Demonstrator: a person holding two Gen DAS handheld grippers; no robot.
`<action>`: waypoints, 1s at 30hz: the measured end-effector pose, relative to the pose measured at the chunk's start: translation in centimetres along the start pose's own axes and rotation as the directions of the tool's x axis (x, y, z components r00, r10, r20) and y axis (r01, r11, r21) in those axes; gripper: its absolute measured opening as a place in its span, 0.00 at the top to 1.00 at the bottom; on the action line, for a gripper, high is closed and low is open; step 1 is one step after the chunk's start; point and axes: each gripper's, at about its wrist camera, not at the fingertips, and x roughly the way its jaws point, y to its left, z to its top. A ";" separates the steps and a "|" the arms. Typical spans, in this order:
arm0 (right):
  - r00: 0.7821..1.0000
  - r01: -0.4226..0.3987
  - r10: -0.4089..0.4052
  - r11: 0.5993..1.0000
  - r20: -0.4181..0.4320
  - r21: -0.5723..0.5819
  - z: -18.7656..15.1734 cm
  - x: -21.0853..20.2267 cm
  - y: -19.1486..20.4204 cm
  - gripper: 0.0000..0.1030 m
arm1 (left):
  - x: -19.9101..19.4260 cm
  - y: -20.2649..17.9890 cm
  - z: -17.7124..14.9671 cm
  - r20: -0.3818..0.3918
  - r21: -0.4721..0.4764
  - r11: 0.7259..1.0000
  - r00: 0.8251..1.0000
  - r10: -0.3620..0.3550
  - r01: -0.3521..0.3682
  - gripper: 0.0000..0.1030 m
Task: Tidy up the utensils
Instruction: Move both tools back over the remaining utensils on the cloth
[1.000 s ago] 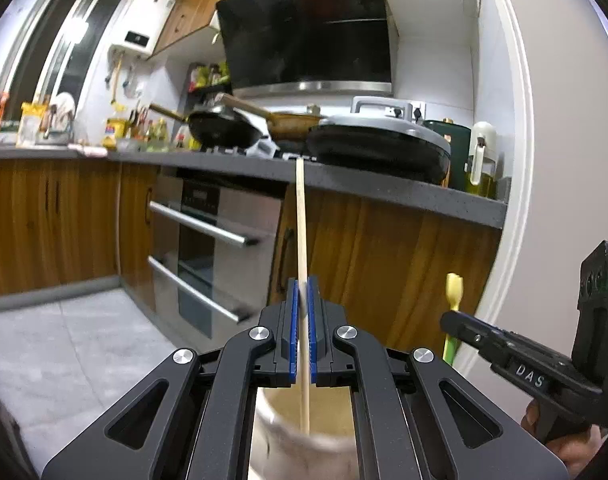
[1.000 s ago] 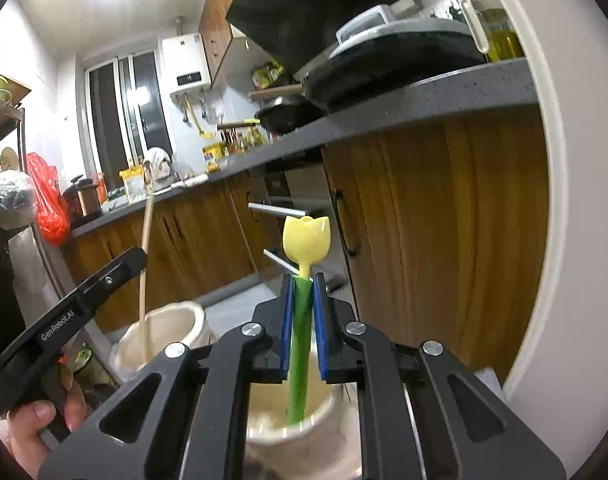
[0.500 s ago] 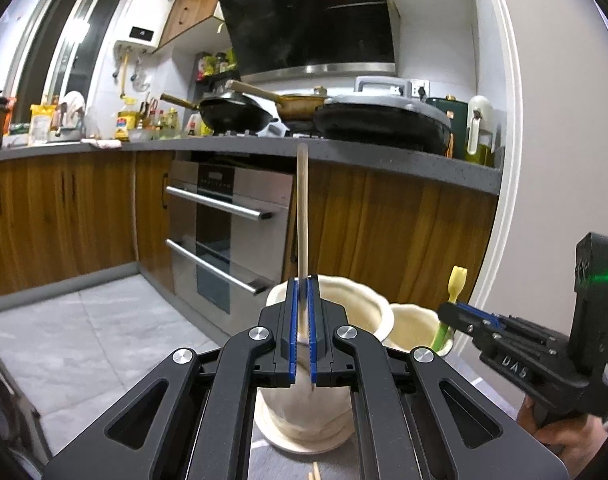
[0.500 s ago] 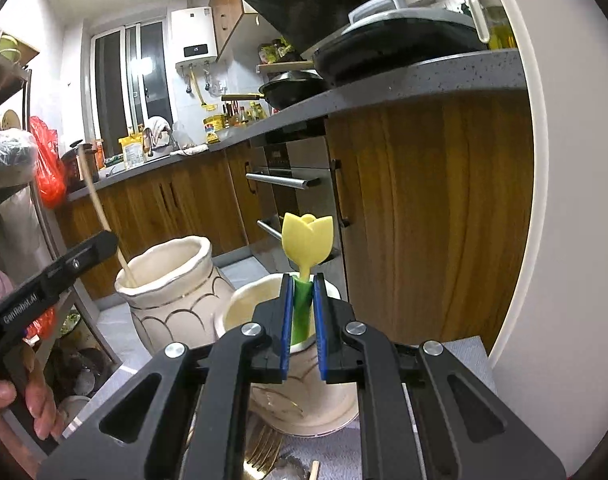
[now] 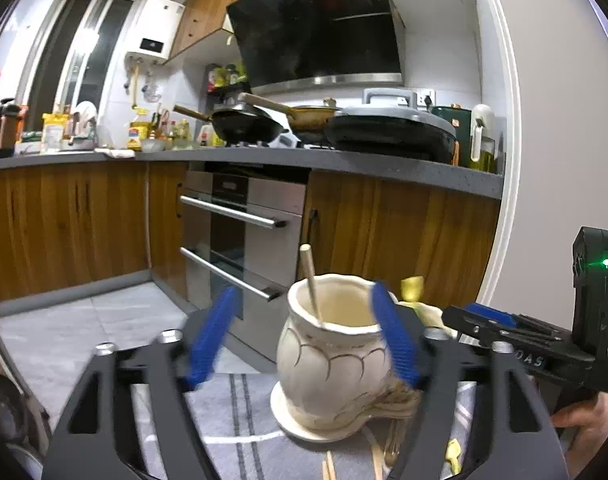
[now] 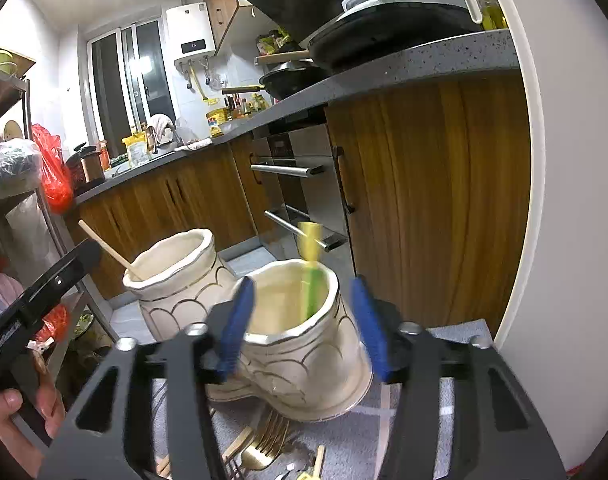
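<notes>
Both of my grippers have just been opening, and each has let its utensil go into a pot. My left gripper (image 5: 304,336) stands wide, its blue pads blurred on either side of the cream ceramic pot (image 5: 336,364) with nothing between them but the pot itself, which they do not press; the wooden chopstick (image 5: 312,284) I was carrying now leans loose inside that pot, its top poking above the rim. My right gripper (image 6: 299,324) is parted about halfway, pads clear on both sides of the second cream pot (image 6: 304,344), and the green-stemmed tulip utensil (image 6: 311,272), with its yellow head above the rim, stands inside, smeared as if it is settling. So two pieces look stowed, one per pot, which I take to mean sticks go in one and the flower-topped pieces in the other. The job is not finished, though: on the grey striped cloth (image 5: 239,408) in front of the pots I see a gold fork (image 6: 263,440), more chopstick ends (image 5: 328,470) and another small yellow-tipped piece (image 5: 452,452) lying flat. How many more lie below the frame I cannot tell.
</notes>
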 end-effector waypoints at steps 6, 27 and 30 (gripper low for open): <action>1.000 -0.008 0.008 1.000 0.020 0.005 0.0 -2.3 0.1 0.16 | -2.3 0.5 -0.7 0.028 -0.008 1.000 0.999 0.023 -0.023 0.10; 0.996 0.079 -0.078 0.996 0.042 -0.039 -5.4 -9.0 0.0 0.04 | -5.3 2.2 -6.1 -0.186 0.035 0.999 0.982 0.023 -0.017 0.05; 0.997 0.083 -0.082 0.996 0.014 -0.037 -6.0 -9.1 -0.3 0.04 | -5.1 2.2 -6.8 -0.233 0.045 0.999 0.972 0.027 -0.017 0.05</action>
